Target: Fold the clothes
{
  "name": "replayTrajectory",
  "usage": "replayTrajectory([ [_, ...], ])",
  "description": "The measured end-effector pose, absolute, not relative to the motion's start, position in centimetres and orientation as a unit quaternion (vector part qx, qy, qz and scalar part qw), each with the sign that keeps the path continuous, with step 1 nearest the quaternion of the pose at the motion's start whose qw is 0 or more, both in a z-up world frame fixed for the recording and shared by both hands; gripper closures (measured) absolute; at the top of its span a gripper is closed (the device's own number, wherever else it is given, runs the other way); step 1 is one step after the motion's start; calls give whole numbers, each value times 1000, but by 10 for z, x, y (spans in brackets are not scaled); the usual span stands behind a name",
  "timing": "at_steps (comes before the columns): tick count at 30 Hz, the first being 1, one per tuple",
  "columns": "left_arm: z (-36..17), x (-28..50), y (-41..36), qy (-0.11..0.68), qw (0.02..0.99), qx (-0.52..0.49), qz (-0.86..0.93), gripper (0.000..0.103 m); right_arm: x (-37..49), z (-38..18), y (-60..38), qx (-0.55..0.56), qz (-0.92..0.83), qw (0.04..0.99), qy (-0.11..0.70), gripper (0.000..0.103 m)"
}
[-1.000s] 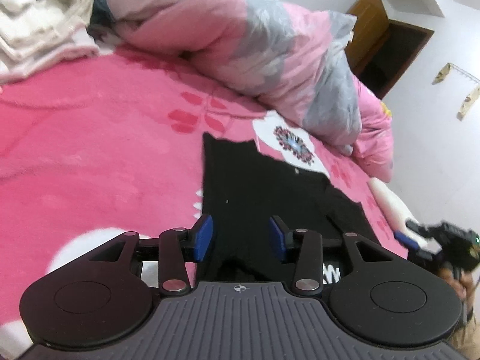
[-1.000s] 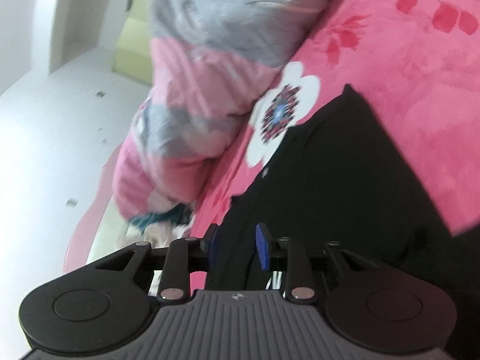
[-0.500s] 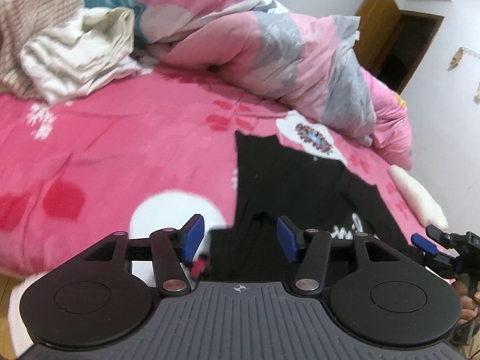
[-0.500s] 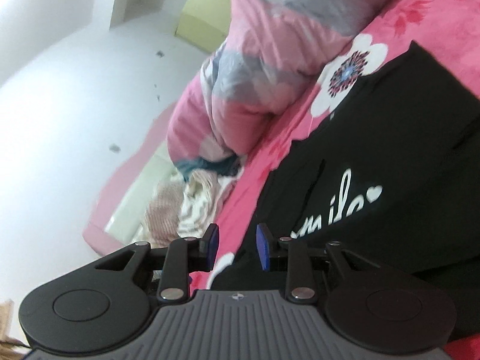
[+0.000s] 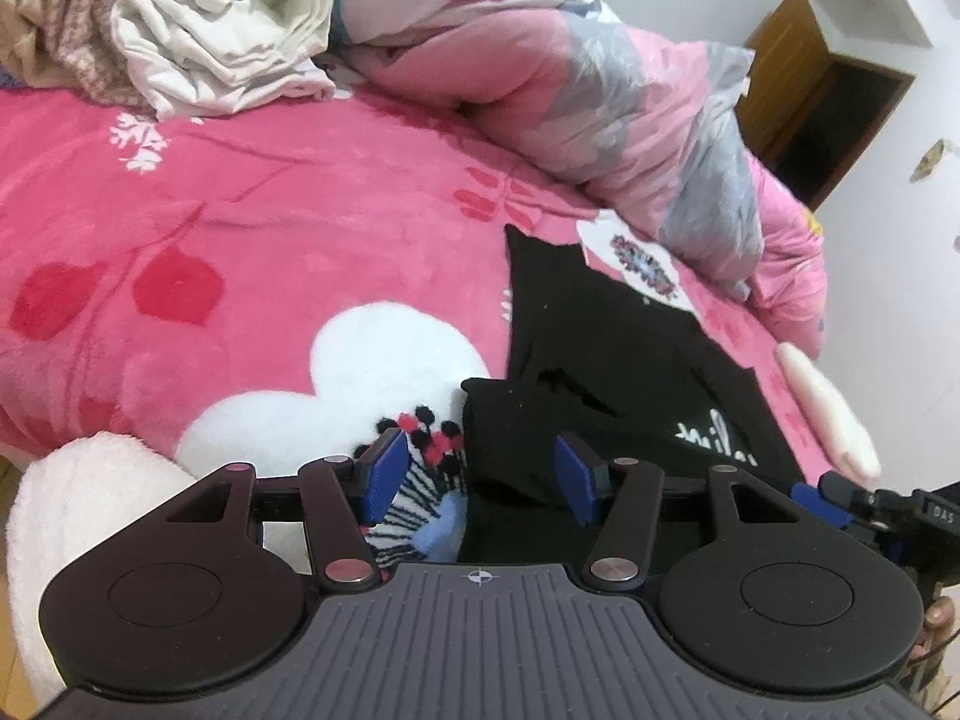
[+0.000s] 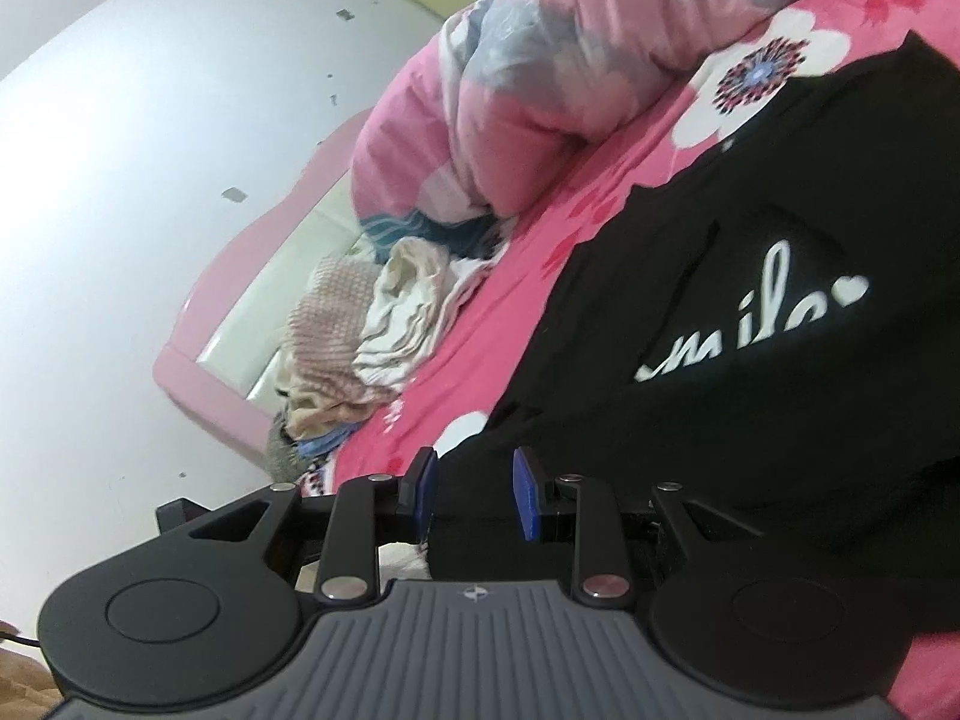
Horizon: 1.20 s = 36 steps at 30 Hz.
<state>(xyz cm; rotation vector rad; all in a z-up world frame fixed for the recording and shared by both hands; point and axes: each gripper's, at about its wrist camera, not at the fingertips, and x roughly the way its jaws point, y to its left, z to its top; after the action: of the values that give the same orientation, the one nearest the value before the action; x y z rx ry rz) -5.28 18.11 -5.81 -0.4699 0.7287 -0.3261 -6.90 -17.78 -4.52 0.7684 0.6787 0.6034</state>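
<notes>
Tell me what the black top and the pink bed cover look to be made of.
Black top: seems a thin matte knit, maybe cotton jersey; it lies limp with soft creases, and its white lettering looks printed. Pink bed cover: seems plush fleece, probably synthetic; a fuzzy nap shows along its surface.

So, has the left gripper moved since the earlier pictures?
Yes. The left gripper has drawn back toward the near edge of the bed: the white flower on the pink blanket, unseen before, now lies before it.
</notes>
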Motion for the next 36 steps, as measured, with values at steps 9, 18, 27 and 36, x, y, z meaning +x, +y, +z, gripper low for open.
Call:
replayTrajectory([
  [9,-81,-62,185,370,870,-246,-213,48,-67,-82,-162,410,294,771,388,73],
  [18,-84,-47,175,356,867,-241,-253,48,-55,-101,-166,474,242,741,410,73],
  [27,-97,-32,170,362,855,-249,-275,48,-35,-113,-153,501,196,714,447,73],
  [36,-100,-25,174,353,853,-270,-273,49,-36,-118,-156,515,188,700,458,74],
])
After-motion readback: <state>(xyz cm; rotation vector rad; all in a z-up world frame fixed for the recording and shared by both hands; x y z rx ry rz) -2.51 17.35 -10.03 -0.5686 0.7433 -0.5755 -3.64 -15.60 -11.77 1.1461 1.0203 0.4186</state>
